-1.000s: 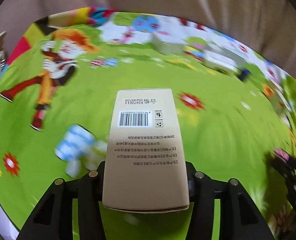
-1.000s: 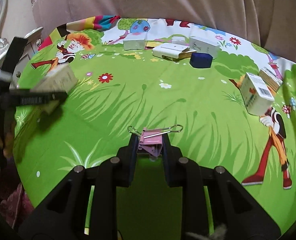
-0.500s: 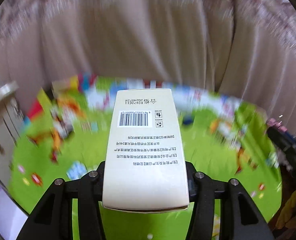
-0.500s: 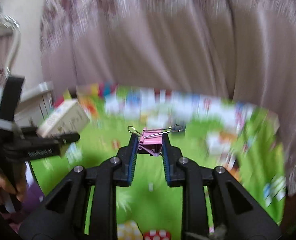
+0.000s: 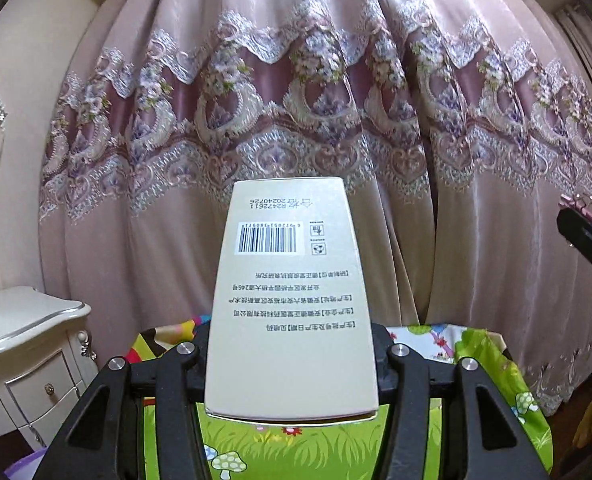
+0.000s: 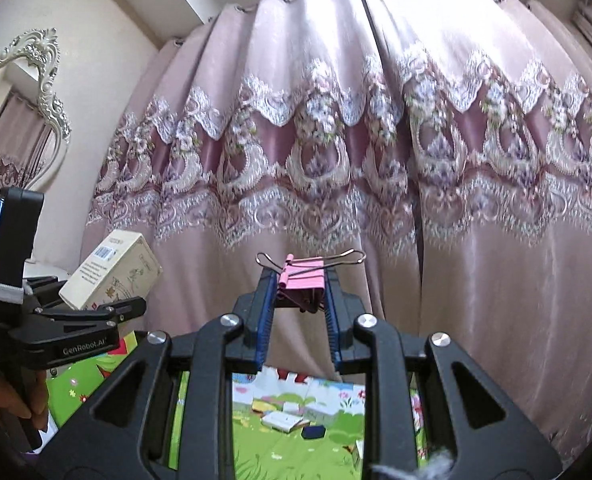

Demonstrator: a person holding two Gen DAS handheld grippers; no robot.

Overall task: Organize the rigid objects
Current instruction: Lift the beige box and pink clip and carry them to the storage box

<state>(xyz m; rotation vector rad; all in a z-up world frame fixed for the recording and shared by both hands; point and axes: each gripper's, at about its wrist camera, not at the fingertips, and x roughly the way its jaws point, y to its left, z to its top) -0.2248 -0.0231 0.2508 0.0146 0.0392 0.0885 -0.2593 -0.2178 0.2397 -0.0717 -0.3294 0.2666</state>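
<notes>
My left gripper (image 5: 291, 344) is shut on a beige cardboard box (image 5: 290, 292) with a barcode and printed text, held high and pointing at the curtain. The box also shows in the right wrist view (image 6: 112, 276), with the left gripper (image 6: 92, 312) at the left. My right gripper (image 6: 300, 296) is shut on a pink binder clip (image 6: 302, 276) with wire handles, also raised. The right gripper's tip with the clip shows at the right edge of the left wrist view (image 5: 576, 216). Far below, several small boxes (image 6: 284, 420) and a dark blue box (image 6: 313, 432) lie on the green cartoon tablecloth (image 6: 280, 456).
A pink curtain (image 5: 296, 120) with a lace band fills the background. A white bedside cabinet (image 5: 20, 344) stands at the left. An ornate mirror (image 6: 28, 80) hangs at the upper left. The tablecloth's far edge (image 5: 484, 364) lies low in view.
Both grippers have lifted and tilted up from the table toward the curtain, still holding the box and the clip. The tablecloth has dropped to the bottom of both views.
</notes>
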